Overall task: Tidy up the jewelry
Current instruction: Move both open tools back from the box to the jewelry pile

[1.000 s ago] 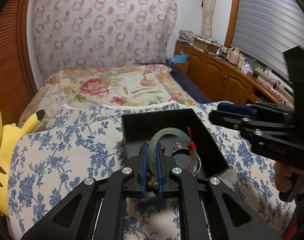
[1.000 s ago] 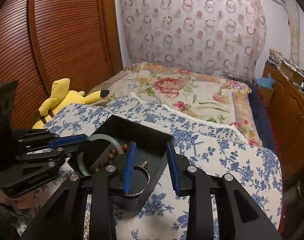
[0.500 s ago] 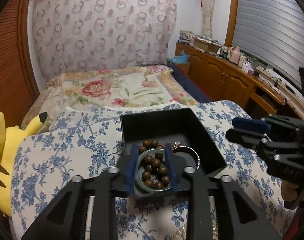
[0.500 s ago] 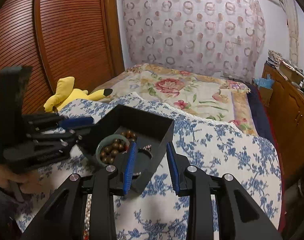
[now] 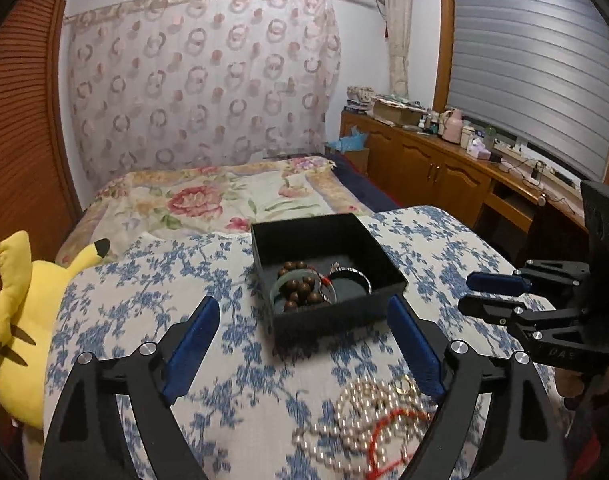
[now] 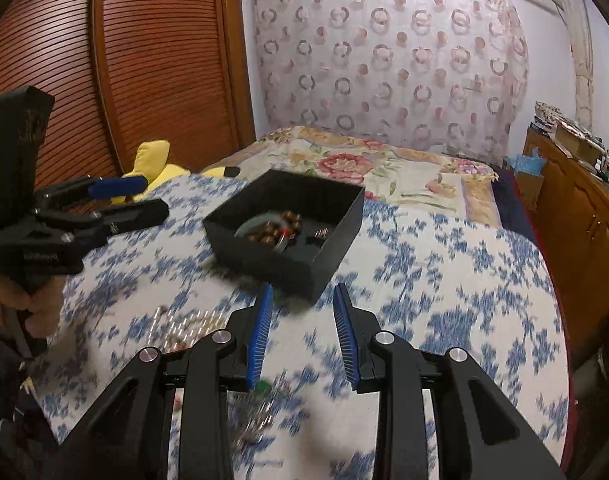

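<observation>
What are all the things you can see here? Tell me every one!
box: one, black, open, on the blue-flowered cover.
jade bangle: one, pale green, inside the box.
wooden beads: one string, brown, inside the box, on the bangle.
silver bangle: one, inside the box, right of the beads.
pearl necklace: one, cream, heaped on the cover in front of the box.
red cord: one, beside the pearls.
plush toy: one, yellow, at the bed's left edge.
flowered cover: one, blue and white, under everything.
left gripper: black, blue pads, wide open, empty.
right gripper: black, blue pads, partly open, empty.
</observation>
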### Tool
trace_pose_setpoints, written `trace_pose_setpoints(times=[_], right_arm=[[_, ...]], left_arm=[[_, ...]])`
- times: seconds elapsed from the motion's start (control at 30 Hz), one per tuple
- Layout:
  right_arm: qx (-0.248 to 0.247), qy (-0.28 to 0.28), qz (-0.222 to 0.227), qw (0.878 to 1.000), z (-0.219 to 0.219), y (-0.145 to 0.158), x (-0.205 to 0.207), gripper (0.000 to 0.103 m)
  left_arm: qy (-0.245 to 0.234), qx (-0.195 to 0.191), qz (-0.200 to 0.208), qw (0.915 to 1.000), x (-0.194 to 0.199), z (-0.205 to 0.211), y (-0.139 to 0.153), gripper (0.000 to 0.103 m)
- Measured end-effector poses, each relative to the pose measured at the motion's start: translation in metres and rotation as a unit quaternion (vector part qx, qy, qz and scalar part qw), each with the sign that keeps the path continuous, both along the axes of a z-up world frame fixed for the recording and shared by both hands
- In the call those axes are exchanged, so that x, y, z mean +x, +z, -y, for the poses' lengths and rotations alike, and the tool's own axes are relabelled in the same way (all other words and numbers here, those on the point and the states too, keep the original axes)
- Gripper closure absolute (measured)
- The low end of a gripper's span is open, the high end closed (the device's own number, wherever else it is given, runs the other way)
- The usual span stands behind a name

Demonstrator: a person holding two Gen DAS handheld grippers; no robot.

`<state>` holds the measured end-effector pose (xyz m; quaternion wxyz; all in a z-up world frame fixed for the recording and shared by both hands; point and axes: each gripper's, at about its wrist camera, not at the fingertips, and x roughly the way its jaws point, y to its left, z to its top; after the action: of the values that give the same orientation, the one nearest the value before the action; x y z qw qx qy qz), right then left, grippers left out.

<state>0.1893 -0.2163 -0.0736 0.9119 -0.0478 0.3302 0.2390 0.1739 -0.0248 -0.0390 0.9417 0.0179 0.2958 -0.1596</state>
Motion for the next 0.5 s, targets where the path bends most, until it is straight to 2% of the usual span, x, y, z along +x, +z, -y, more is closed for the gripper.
trace_pose_setpoints(times=[0.23, 0.3, 0.5], right_arm=[[-0.024, 0.000, -0.008, 1.000, 0.000, -0.017, -0.034, 0.066], [-0.021, 0.000, -0.018, 1.000, 0.002, -0.024, -0.041, 0.063], [-0.012, 0.003, -0.050, 0.999, -0.001, -0.040, -0.050, 0.063]], left_arm=[[0.001, 0.004, -0.009, 1.0000, -0.028, -0.010, -0.015, 0.011], [0.004, 0.011, -0.013, 0.9999, -0.035, -0.012, -0.021, 0.011], [0.003, 0.013, -0.032, 0.9994, -0.049, -0.017, -0.036, 0.011]])
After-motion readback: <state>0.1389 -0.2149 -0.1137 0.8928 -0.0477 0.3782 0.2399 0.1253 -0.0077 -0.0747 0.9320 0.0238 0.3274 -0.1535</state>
